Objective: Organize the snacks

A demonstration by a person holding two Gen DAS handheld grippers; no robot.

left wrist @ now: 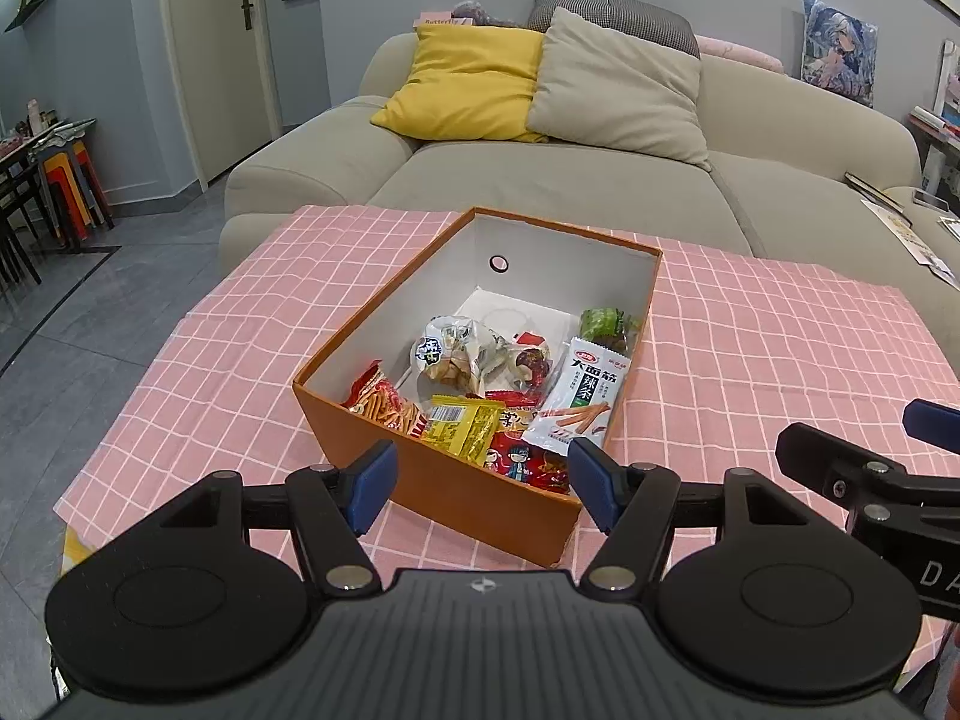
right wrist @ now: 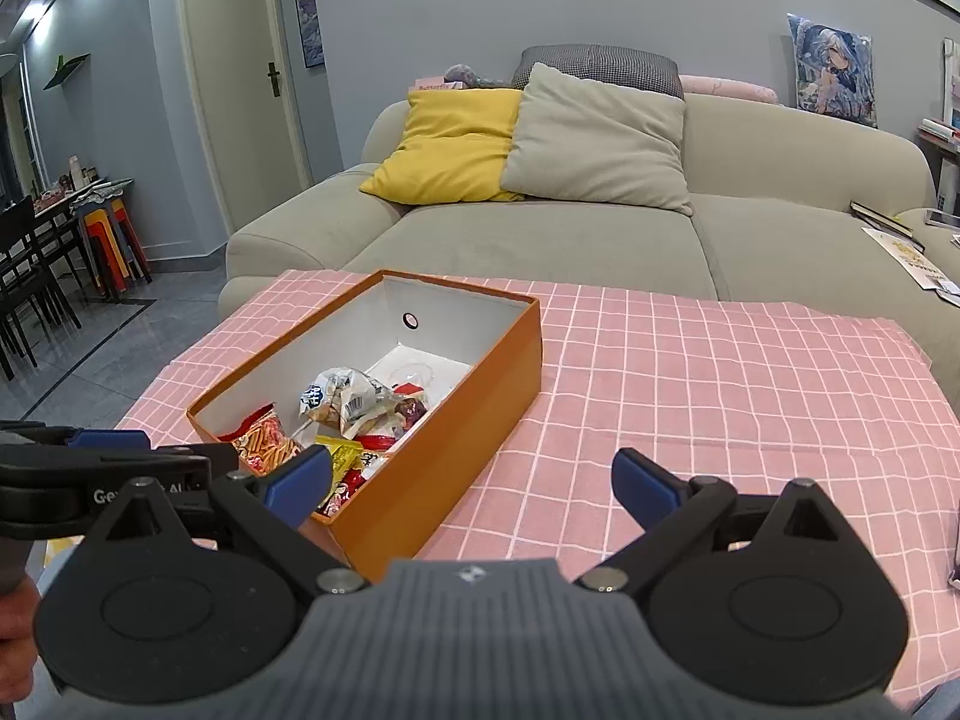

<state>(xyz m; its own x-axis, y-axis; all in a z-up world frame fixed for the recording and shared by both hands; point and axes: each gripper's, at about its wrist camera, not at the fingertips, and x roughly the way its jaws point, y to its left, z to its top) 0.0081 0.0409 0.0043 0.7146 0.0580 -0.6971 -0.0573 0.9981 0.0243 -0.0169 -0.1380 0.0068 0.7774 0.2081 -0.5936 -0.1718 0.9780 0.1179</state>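
Note:
An open orange box (left wrist: 456,480) with white inner walls stands on the pink checked cloth (left wrist: 240,324). It holds several snack packets: a yellow packet (left wrist: 465,427), a white spicy-strip packet (left wrist: 579,399), a red chips bag (left wrist: 384,402), a silvery bag (left wrist: 450,351) and a green packet (left wrist: 606,324). My left gripper (left wrist: 483,483) is open and empty just before the box's near wall. My right gripper (right wrist: 474,486) is open and empty, to the right of the box (right wrist: 444,450), above its near corner. The right gripper also shows in the left wrist view (left wrist: 864,468).
A beige sofa (left wrist: 540,180) with a yellow cushion (left wrist: 468,84) and a grey cushion (left wrist: 618,90) stands behind the table. Pink cloth (right wrist: 720,372) stretches right of the box. Chairs and stacked stools (left wrist: 72,186) stand at far left. Books and papers (right wrist: 900,240) lie on the sofa's right end.

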